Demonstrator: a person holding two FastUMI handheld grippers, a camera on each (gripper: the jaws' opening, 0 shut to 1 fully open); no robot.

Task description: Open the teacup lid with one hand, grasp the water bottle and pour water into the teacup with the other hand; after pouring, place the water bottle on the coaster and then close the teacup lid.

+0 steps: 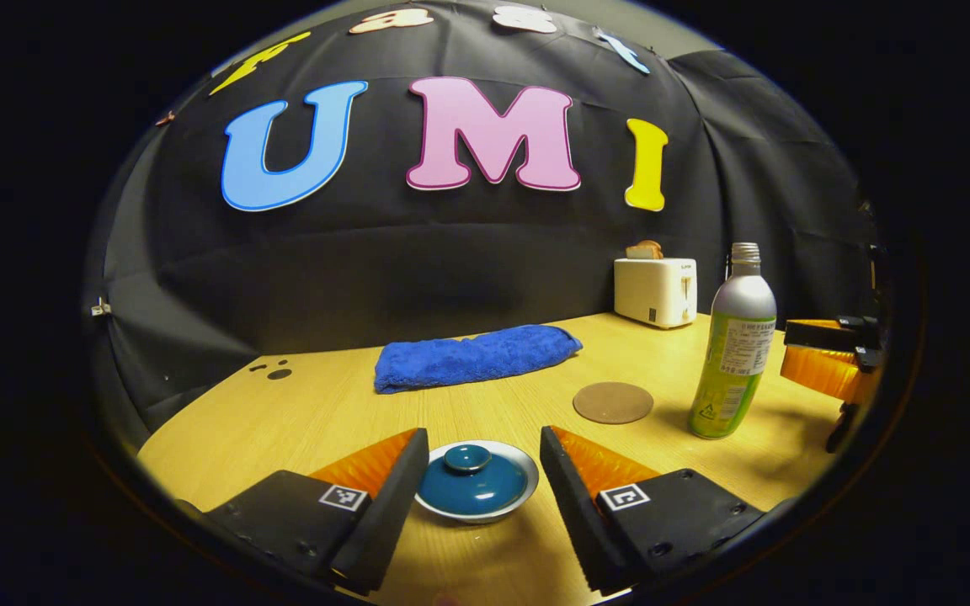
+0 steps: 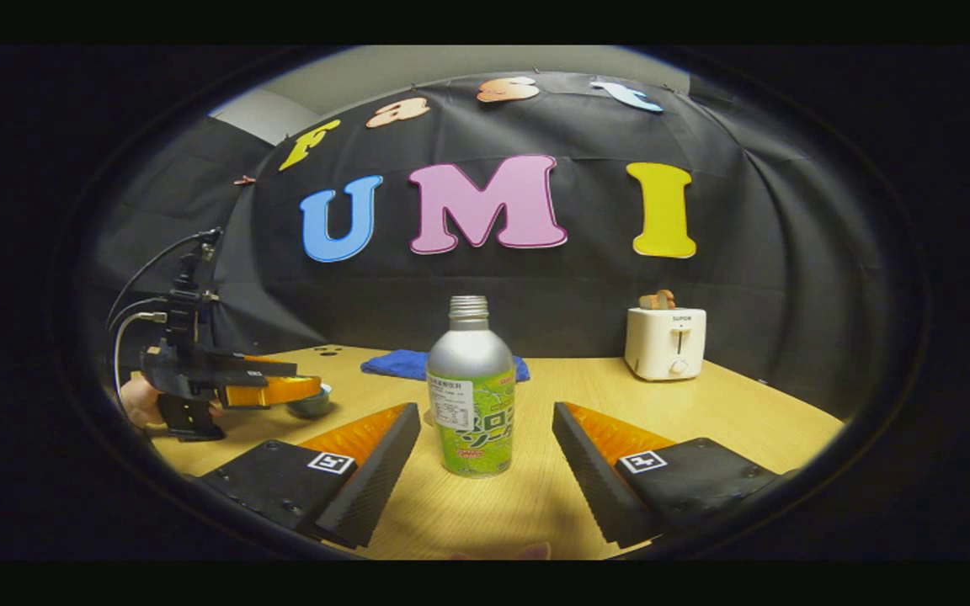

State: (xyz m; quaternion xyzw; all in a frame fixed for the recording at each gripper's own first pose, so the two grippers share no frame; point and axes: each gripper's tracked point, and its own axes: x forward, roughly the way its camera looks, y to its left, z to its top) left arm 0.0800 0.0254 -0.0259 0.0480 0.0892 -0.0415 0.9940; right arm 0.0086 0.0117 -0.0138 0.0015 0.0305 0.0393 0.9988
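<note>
Water bottle (image 2: 470, 389) silver-shouldered metal, green label, uncapped, upright on wood-grain desk (image 1: 485, 396), between spread right gripper (image 2: 485, 471) fingers. Round cork coaster (image 1: 613, 402) beside. Glossy blue teacup lid (image 1: 475, 480) between wide-open left gripper (image 1: 475, 492).

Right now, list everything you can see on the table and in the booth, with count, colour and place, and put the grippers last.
teacup lid: one, blue with a pale rim, on the teacup, between the left gripper's fingers
water bottle: one, silver and green, cap off, upright ahead of the right gripper
coaster: one, brown, flat, left of the bottle in the left gripper view
towel: one, blue, folded near the back
toaster: one, white, bread in the slot, back right
table: one, light wood
left gripper: black and orange, open around the lid
right gripper: black and orange, open, bottle between fingers, not touching
</note>
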